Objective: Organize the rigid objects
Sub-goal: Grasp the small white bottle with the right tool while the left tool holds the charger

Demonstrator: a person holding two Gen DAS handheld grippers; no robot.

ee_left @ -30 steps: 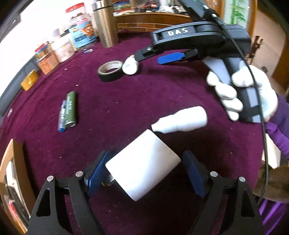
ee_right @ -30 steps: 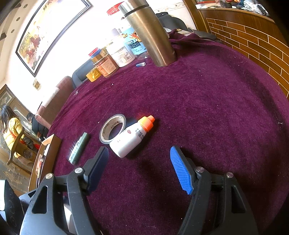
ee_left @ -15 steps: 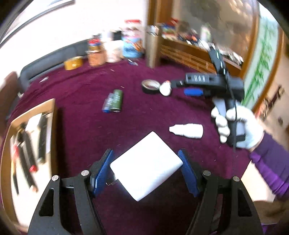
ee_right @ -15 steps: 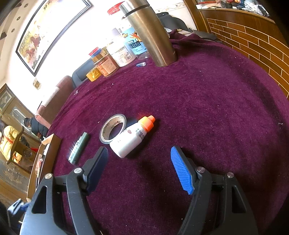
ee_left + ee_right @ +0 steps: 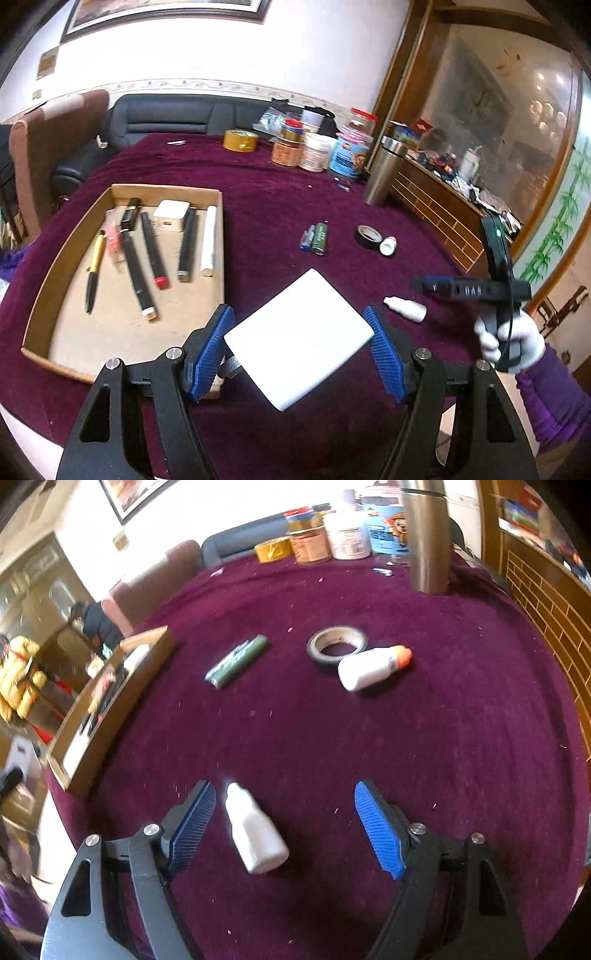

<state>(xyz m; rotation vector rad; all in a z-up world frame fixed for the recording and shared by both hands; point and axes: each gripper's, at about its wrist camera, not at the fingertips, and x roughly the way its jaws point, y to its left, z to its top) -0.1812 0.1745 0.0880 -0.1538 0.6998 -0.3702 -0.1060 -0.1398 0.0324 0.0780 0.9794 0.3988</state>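
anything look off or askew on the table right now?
Nothing spilled or damaged. The white block sits skewed in the left claw, corner-on between the pads instead of flat. Loose items lie scattered outside the cardboard tray: small white bottle on its side between the open right claw pads, and the orange-capped bottle against the tape roll.

tongs: black frames, blue ribbed pads, silver screws | hand: white glove, purple sleeve
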